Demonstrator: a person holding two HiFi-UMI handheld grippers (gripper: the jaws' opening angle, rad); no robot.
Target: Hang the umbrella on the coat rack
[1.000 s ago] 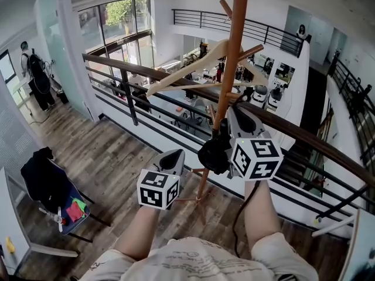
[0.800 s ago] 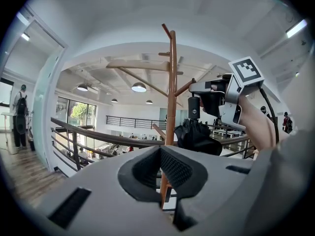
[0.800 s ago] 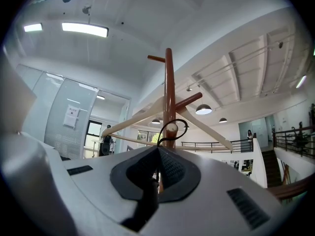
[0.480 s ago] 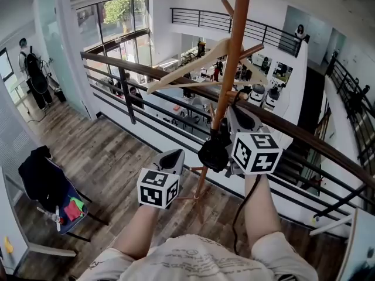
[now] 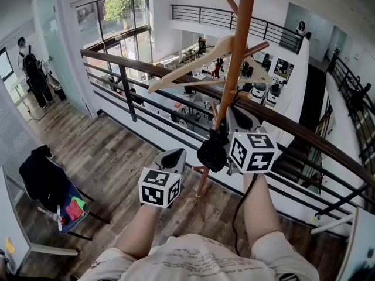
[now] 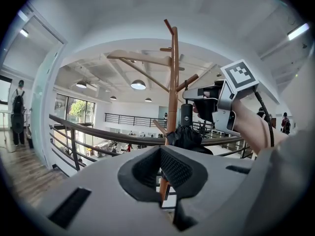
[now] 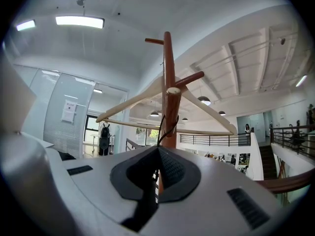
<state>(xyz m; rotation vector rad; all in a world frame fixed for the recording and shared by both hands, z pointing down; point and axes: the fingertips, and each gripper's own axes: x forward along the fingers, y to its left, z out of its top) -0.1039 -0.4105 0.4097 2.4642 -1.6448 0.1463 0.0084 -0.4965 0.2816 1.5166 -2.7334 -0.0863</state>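
The wooden coat rack (image 5: 237, 57) rises in front of me with a wooden hanger (image 5: 193, 63) on its pegs. A folded black umbrella (image 5: 212, 151) hangs against the pole just left of my right gripper (image 5: 235, 115). In the right gripper view that gripper (image 7: 158, 151) is shut on the umbrella's thin black strap (image 7: 165, 122), which runs up to a peg (image 7: 172, 95). My left gripper (image 5: 173, 156) is lower and to the left, apart from the umbrella. Its jaws (image 6: 160, 151) are shut with nothing in them. The left gripper view also shows the umbrella (image 6: 189, 132) and the right gripper (image 6: 204, 102).
A dark railing (image 5: 146, 72) with a wooden handrail runs behind the rack, above an open lower floor. A chair with dark clothing (image 5: 44, 183) stands at the left on the wood floor. A person with a backpack (image 5: 32, 69) stands at the far left.
Almost nothing: the view has shifted slightly, and both grippers and the umbrella keep their places by the pole.
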